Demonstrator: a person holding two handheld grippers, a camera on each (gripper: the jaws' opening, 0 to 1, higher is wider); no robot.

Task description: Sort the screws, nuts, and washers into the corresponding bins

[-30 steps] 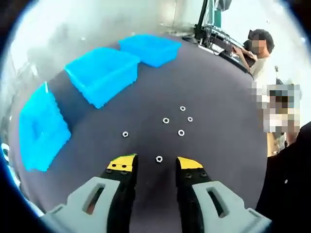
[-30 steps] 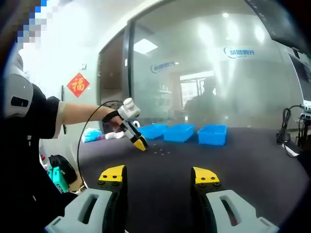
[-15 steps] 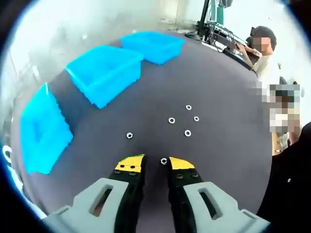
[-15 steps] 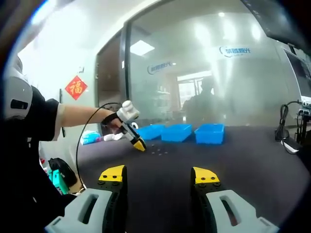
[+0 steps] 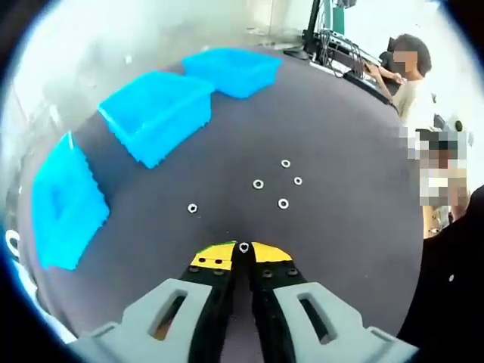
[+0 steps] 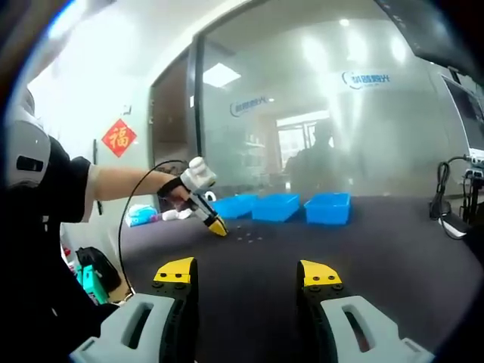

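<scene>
My left gripper (image 5: 243, 254) is shut on a small silver nut (image 5: 243, 247), pinched between its yellow fingertips low on the dark table (image 5: 340, 151). Several more silver nuts and washers lie just beyond it, among them one to the left (image 5: 192, 208) and one ahead (image 5: 282, 203). Three blue bins stand in a row at the left: near (image 5: 62, 200), middle (image 5: 157, 113) and far (image 5: 231, 69). My right gripper (image 6: 248, 274) hovers open above the table with nothing in it. In the right gripper view the left gripper (image 6: 208, 217) is down at the loose parts (image 6: 249, 237), before the bins (image 6: 277, 206).
A person (image 5: 407, 83) sits at the table's far right, beside a monitor stand and cables (image 5: 325, 41). A glass wall (image 6: 325, 113) rises behind the bins. A cable and a device (image 6: 446, 219) lie at the right of the table. A sleeve (image 6: 45, 174) is at the left.
The left gripper's jaws have gone from wide open to shut, taking the nearest nut between their tips. The right gripper has stayed open and nearly still.
</scene>
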